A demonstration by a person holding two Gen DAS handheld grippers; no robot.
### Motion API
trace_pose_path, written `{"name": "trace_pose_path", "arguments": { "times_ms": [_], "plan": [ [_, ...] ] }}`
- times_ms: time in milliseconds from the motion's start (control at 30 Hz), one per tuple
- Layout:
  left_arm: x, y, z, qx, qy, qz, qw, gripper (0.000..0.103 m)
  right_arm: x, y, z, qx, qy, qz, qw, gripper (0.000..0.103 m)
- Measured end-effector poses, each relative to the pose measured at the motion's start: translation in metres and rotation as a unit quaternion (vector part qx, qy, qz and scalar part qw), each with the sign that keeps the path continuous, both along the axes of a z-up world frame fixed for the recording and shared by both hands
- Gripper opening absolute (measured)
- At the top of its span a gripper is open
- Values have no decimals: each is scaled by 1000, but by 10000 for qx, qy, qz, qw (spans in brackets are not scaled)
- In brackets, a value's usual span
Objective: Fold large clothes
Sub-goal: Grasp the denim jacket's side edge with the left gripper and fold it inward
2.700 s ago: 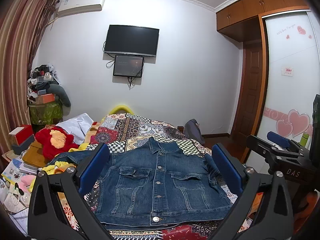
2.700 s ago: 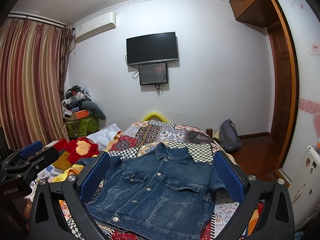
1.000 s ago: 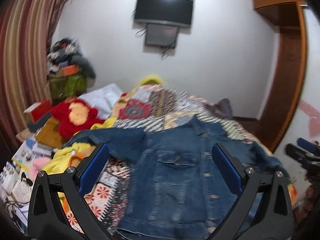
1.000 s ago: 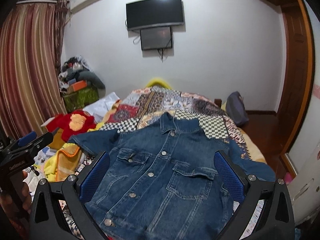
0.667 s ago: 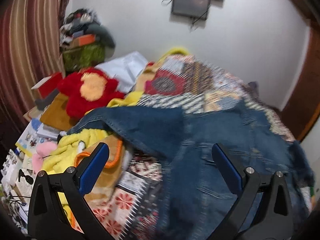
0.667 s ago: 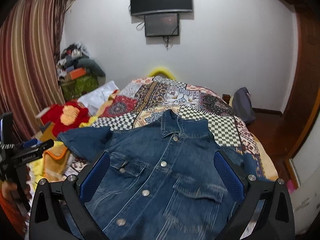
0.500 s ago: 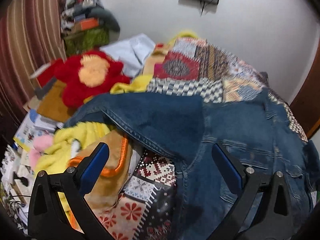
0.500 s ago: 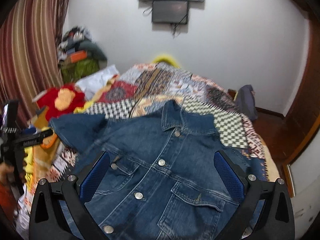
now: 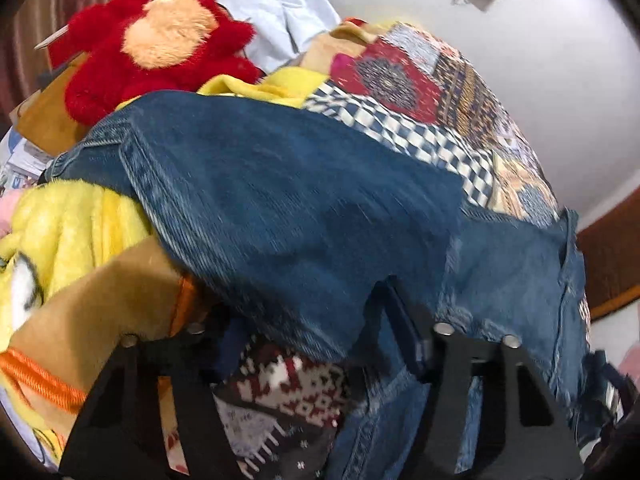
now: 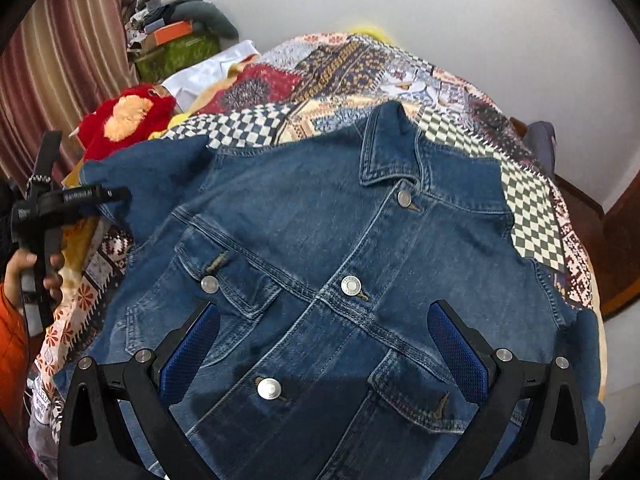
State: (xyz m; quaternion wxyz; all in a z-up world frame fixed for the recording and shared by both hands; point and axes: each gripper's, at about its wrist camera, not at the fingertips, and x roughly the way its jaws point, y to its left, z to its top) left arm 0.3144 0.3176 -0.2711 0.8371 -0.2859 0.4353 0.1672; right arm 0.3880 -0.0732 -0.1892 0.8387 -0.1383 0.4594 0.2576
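Observation:
A blue denim jacket [image 10: 340, 248] lies front up, buttoned, on the patchwork bed cover [image 10: 352, 64]. Its left sleeve [image 9: 280, 200] stretches out sideways over a yellow blanket. My left gripper [image 9: 316, 332] straddles the sleeve's near underarm edge; its jaws are closing with the denim fold between them, and the pads do not clearly press on it. The right wrist view shows that gripper [image 10: 116, 194] at the sleeve's end, held by a hand [image 10: 24, 276]. My right gripper [image 10: 324, 354] hovers open over the jacket's lower front, between the two chest pockets, with nothing held.
A red plush toy [image 9: 156, 44] and a yellow blanket [image 9: 68, 232] with an orange-trimmed cloth lie left of the sleeve. White cloth [image 9: 280, 24] sits behind them. Clutter is piled by the striped curtain [image 10: 60, 64]. A dark bag [image 10: 540, 140] stands at the bed's right, near the wooden door.
Both grippers came down and forward toward the bed. The left one swung over to the left sleeve and its jaws narrowed around the sleeve's edge. The right one still stands wide open.

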Motion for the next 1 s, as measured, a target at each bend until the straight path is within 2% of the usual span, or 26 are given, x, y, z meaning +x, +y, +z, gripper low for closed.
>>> {"name": "trace_pose_path", "arguments": {
  "times_ms": [67, 133, 233, 300, 333, 433, 467, 567, 667, 733, 833, 933, 1000],
  "plan": [
    [5, 5, -1, -1, -9, 62, 10000, 46, 4, -2, -5, 8, 123, -22, 9999, 103],
    [7, 9, -1, -18, -31, 153, 9999, 28, 7, -3, -10, 54, 254, -44, 9997, 103],
    [8, 11, 4, 83, -75, 277, 9996, 10, 9, -3, -17, 77, 427, -91, 9990, 103],
    [10, 4, 15, 371, -109, 212, 9990, 7, 10, -6, -18, 68, 448, -146, 9989, 103],
    [10, -3, 26, 706, -152, 146, 9973, 7, 11, -7, -17, 71, 440, -163, 9989, 103],
    [11, -30, 64, 1589, -374, -99, 9865, 7, 12, -14, -9, 97, 355, -242, 9990, 103],
    [11, -40, 78, 1743, -507, -203, 9832, 7, 12, -17, -4, 125, 317, -273, 9990, 103],
    [9, -67, 114, 1810, -940, -632, 9769, 7, 13, -28, 9, 229, 192, -396, 9988, 103],
    [14, -97, 130, 1685, -1124, -1109, 9730, 7, 12, -39, 22, 345, 105, -521, 9980, 103],
    [23, -117, 123, 1439, -1044, -1442, 9734, 7, 10, -46, 27, 417, 85, -579, 9974, 103],
    [37, -149, 89, 1186, -636, -1898, 9726, 7, 6, -55, 33, 492, 84, -615, 9969, 103],
    [47, -169, 48, 1005, -174, -2082, 9727, 7, 1, -63, 36, 459, 81, -638, 9969, 103],
    [50, -172, 25, 754, 116, -2137, 9739, 7, 0, -67, 35, 434, 102, -639, 9970, 103]
  ]
}}
